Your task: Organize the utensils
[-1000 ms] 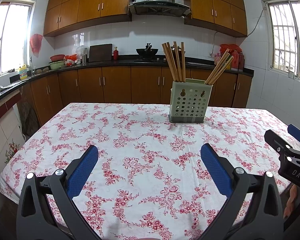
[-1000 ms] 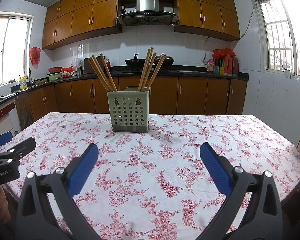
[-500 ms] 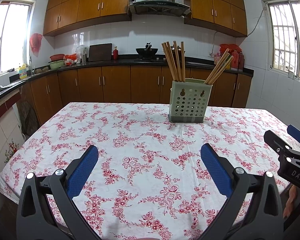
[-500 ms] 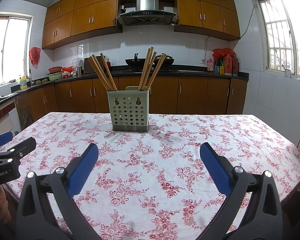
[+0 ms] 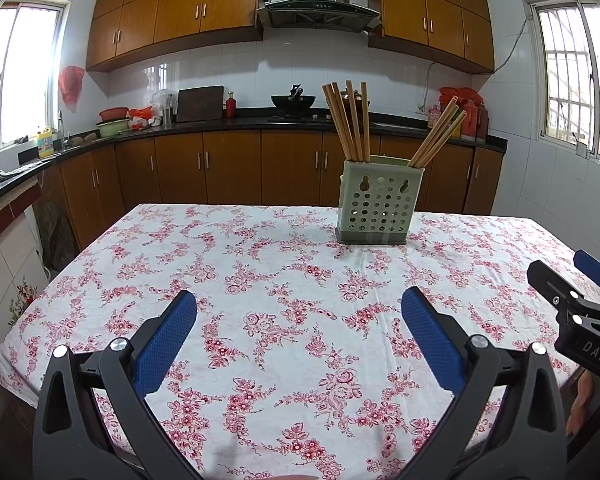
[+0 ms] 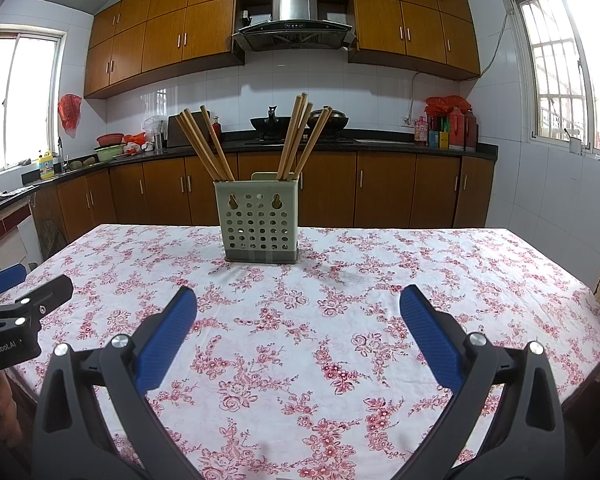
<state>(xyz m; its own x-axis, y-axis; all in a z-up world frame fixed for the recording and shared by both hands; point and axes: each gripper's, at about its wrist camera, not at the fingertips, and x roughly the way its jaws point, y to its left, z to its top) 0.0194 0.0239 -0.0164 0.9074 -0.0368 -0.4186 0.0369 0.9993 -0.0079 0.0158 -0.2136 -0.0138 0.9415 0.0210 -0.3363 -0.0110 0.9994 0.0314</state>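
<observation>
I see my left gripper (image 5: 299, 334) and right gripper (image 6: 298, 332) both spread wide and empty above the surface's (image 6: 340, 344) near edge, with the chopsticks (image 6: 206, 146) standing in the perforated holder (image 6: 258, 220) toward its far edge.

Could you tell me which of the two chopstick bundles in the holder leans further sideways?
The right bundle in the green holder: it slants strongly rightward, while the left bundle stands nearly upright.
</observation>
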